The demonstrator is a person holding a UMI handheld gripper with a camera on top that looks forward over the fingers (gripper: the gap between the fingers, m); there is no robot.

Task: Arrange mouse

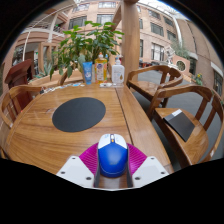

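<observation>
A blue and white computer mouse (112,157) sits between my gripper's (112,162) two fingers, and both magenta pads (90,157) press against its sides. The gripper holds it low over the near edge of the wooden table (40,135). A round black mouse mat (79,113) lies on the table beyond the fingers, a little to the left.
At the table's far end stand potted green plants (85,45), a white bottle (118,72) and an orange-yellow bottle (100,70). Wooden chairs (185,110) stand to the right, one bearing a dark flat object (181,124), and another chair (15,100) stands to the left.
</observation>
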